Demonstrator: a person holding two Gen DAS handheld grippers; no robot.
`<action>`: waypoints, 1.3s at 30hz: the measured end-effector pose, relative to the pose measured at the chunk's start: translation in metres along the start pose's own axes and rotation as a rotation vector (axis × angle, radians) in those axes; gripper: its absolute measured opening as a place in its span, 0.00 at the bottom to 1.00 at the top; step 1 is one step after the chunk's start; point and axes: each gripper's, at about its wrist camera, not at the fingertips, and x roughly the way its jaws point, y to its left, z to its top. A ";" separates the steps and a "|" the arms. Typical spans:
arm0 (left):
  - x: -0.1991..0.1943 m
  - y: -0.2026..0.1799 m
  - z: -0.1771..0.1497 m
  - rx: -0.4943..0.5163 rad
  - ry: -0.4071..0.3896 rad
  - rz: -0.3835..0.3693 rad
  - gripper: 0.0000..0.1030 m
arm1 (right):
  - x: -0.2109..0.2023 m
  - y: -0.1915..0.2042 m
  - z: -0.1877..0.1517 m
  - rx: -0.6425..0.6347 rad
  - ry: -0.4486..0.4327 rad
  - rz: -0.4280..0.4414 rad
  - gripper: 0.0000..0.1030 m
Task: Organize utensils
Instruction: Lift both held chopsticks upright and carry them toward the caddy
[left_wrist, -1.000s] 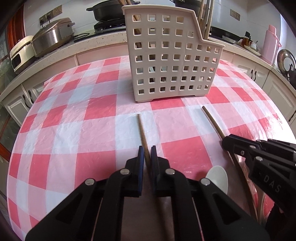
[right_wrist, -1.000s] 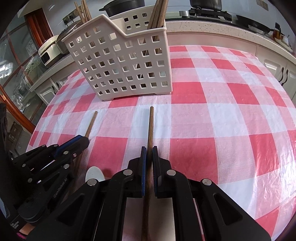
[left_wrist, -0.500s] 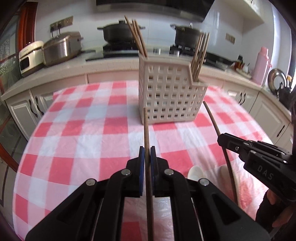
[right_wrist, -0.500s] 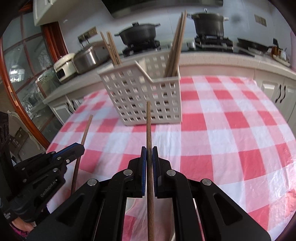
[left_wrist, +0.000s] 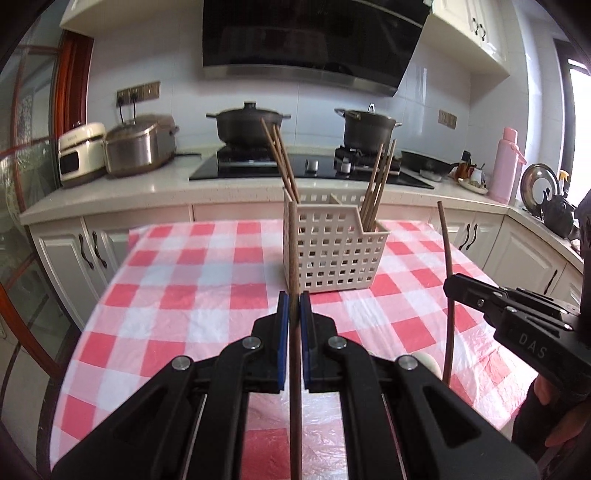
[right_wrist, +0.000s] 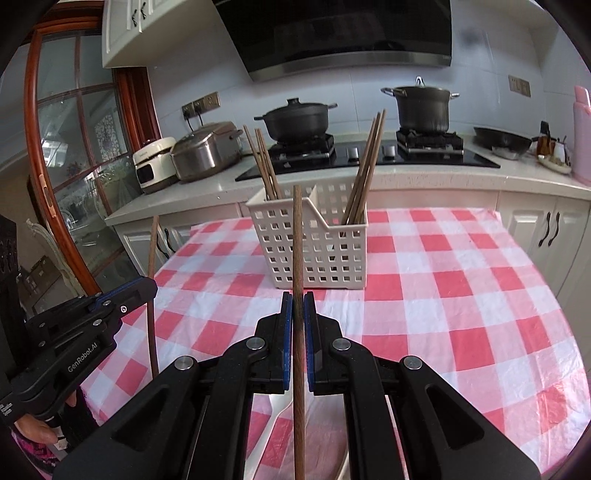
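A brown chopstick (left_wrist: 295, 406) is pinched in my left gripper (left_wrist: 294, 302), held clear of the checked table (left_wrist: 184, 295) with its tip towards the white slotted basket (left_wrist: 332, 251). My right gripper (right_wrist: 297, 302) is shut on a second chopstick (right_wrist: 297, 240), also aimed at the basket (right_wrist: 325, 251). Each view shows the other gripper alongside: the right gripper (left_wrist: 452, 288) with its stick (left_wrist: 445, 240), the left gripper (right_wrist: 147, 288) with its stick (right_wrist: 151, 251). Several chopsticks stand in the basket's left compartment (left_wrist: 279, 158) and right compartment (left_wrist: 380, 177). A white spoon (right_wrist: 279, 410) lies below the grippers.
Behind the table runs a counter with a rice cooker (left_wrist: 140, 147), two black pots (left_wrist: 247, 125) on a stove, a pink flask (left_wrist: 511, 162) and white cabinets below. A glass door with a wooden frame (right_wrist: 40, 184) stands at the left. A hand (right_wrist: 37, 432) holds the left gripper.
Both grippers have lifted their chopsticks off the table and risen, tilting up towards level. The basket now sits lower and farther off in both views.
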 end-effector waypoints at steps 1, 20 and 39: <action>-0.006 -0.001 0.000 0.002 -0.012 0.002 0.06 | -0.004 0.001 0.000 -0.002 -0.006 -0.001 0.07; -0.058 -0.011 0.002 0.036 -0.133 0.002 0.06 | -0.049 0.015 0.003 -0.044 -0.087 -0.010 0.07; -0.040 -0.019 0.026 0.066 -0.153 -0.011 0.06 | -0.042 0.009 0.028 -0.048 -0.125 -0.018 0.07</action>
